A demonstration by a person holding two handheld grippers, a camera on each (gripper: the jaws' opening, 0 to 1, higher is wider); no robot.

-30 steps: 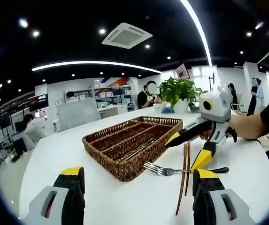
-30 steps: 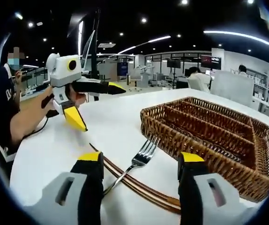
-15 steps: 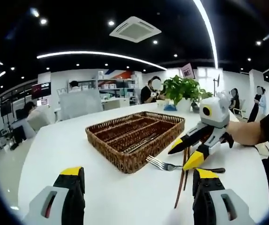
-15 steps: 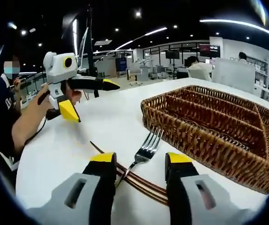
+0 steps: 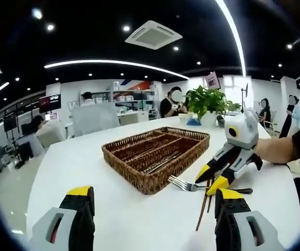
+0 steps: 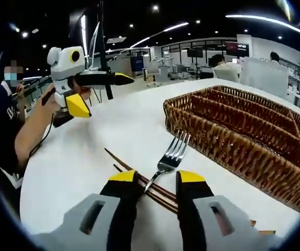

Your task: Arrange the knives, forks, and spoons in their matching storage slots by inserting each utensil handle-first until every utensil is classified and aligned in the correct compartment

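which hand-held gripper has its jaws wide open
The left hand-held gripper: its jaws are spread wide above the table, while the right hand-held gripper has nearly closed around the fork.

Bare table (image 5: 108, 209) lies open ahead of my left gripper (image 5: 152, 219), up to the basket (image 5: 139, 180) wall. My right gripper (image 6: 157, 180) sits low over the fork (image 6: 171, 157), whose handle crosses the chopsticks (image 6: 126, 164). The basket wall stands just right of the fork; open table lies left.
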